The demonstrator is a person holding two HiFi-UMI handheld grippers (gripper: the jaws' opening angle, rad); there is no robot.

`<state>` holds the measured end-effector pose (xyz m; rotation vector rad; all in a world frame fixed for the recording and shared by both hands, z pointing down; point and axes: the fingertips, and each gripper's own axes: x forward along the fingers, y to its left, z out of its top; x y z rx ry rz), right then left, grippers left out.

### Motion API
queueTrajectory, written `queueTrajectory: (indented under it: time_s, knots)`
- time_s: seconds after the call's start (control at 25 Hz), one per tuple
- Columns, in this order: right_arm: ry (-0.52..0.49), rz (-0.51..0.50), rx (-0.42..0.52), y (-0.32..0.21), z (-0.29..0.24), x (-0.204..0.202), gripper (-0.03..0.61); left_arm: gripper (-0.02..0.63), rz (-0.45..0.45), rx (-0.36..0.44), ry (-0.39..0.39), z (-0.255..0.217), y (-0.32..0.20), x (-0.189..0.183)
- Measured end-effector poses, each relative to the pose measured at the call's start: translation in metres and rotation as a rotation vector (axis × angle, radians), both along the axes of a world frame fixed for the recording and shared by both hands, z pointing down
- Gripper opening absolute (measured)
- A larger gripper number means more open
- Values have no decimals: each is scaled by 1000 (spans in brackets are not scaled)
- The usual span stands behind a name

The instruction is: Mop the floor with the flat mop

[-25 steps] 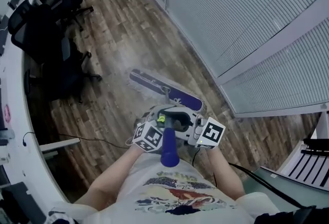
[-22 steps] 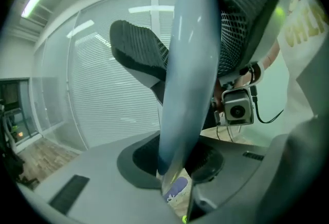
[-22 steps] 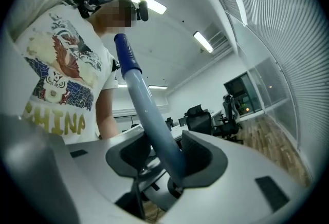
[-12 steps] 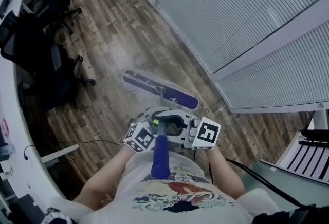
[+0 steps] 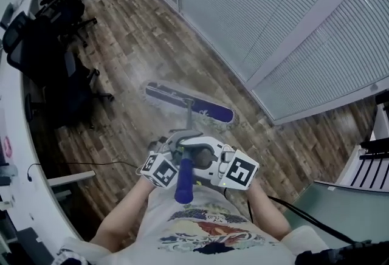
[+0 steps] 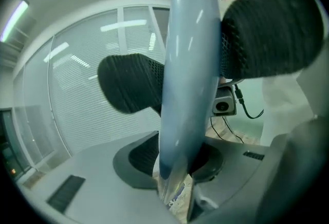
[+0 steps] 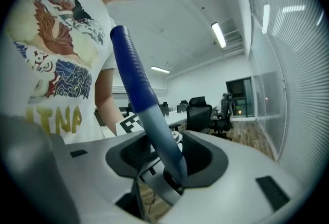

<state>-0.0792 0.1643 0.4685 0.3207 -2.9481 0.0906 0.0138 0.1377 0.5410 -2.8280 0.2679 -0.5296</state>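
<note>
The flat mop's purple head point(image 5: 188, 103) lies on the wood floor point(image 5: 134, 45) ahead of me, near the base of the blind-covered glass wall. Its metal shaft rises to a blue handle point(image 5: 183, 180) in front of my chest. My left gripper point(image 5: 179, 147) and right gripper point(image 5: 196, 157) face each other and are both shut on the handle, close together. In the left gripper view the pale blue handle point(image 6: 187, 63) runs upright between the left gripper's point(image 6: 177, 166) jaws. The right gripper view shows the handle point(image 7: 149, 115) slanting through the right gripper point(image 7: 167, 166).
Black office chairs point(image 5: 55, 57) stand at the upper left beside a curved white desk point(image 5: 12, 154). A thin cable point(image 5: 91, 165) trails over the floor from the desk. The glass wall with blinds point(image 5: 273, 14) bounds the right side. A pale ledge point(image 5: 358, 188) is at the lower right.
Both grippers and the handle have shifted left and slightly lower in the head view. The mop head has slid a little to the left along the wall.
</note>
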Motion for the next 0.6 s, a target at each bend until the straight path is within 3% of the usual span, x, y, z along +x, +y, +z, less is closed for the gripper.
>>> queueTrajectory:
  time_s: [0.12, 0.24, 0.4, 0.6]
  knots:
    - [29, 0, 46, 57, -5, -1, 173, 67, 44, 50, -36, -7, 58, 0]
    - [46, -50, 87, 125, 4, -13, 163, 66, 85, 48, -104, 8, 126, -7]
    - [14, -66, 57, 194, 13, -20, 164, 66, 96, 47, -122, 16, 196, -15]
    - [5, -96, 36, 235, 41, -14, 173, 52, 153, 51, -164, 46, 241, -8]
